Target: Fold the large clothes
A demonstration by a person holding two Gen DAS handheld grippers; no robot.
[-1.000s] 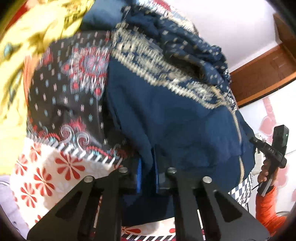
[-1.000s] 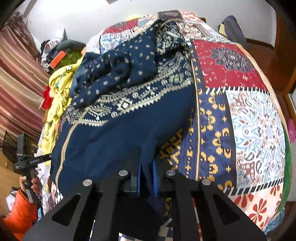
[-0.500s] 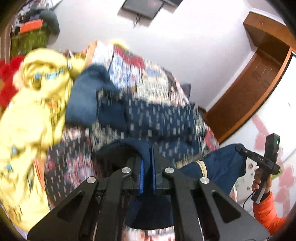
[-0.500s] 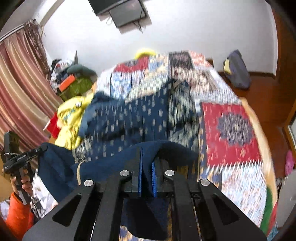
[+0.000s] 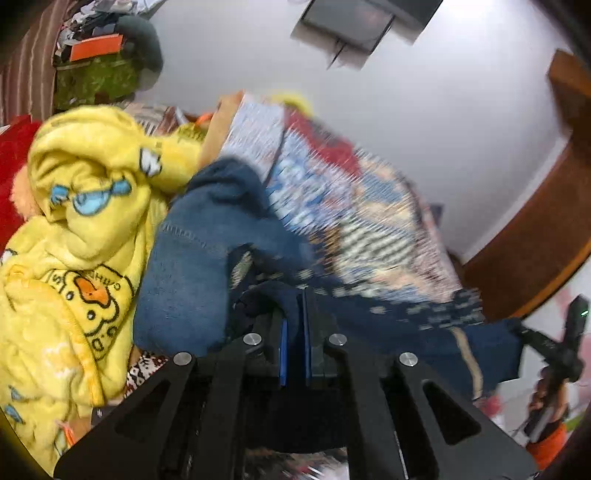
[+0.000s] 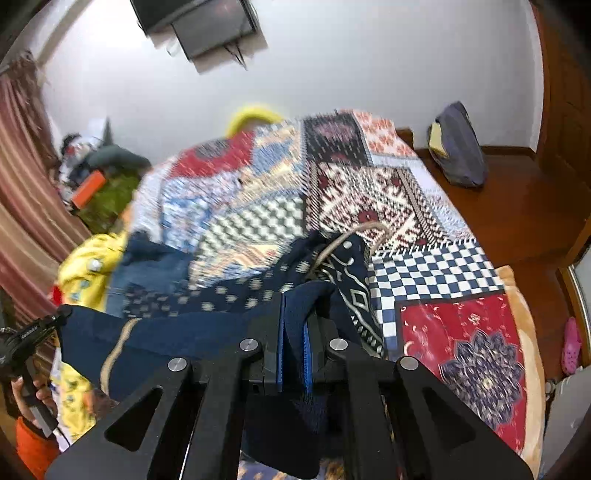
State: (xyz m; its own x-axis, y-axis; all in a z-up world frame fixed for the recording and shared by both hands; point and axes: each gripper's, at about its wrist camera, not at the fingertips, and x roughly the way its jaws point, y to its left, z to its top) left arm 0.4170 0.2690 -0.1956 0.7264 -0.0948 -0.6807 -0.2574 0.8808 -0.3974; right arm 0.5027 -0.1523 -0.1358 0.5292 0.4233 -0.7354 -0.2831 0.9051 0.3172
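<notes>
A large navy garment (image 6: pixel 184 332) with pale printed trim and a tan stripe hangs stretched between my two grippers above the patchwork bed (image 6: pixel 461 332). My left gripper (image 5: pixel 294 310) is shut on one corner of the navy garment (image 5: pixel 424 332). My right gripper (image 6: pixel 293 314) is shut on the other corner, with cloth bunched between its blue pads. The garment's patterned upper part (image 6: pixel 351 273) still trails on the bed. Each view shows the other gripper at its edge, held by a hand in an orange sleeve (image 6: pixel 33 443).
A yellow duck-print fleece (image 5: pixel 74 240) and blue jeans (image 5: pixel 192 266) lie heaped on the left side of the bed. A dark bag (image 6: pixel 458 147) leans against the far wall on the wooden floor. A screen (image 6: pixel 207 26) hangs on the white wall. Striped curtains (image 6: pixel 22 229) at left.
Both grippers have lifted the navy garment's lower edge off the bed and swung it up and forward; the views now tilt up to show the far wall and screen.
</notes>
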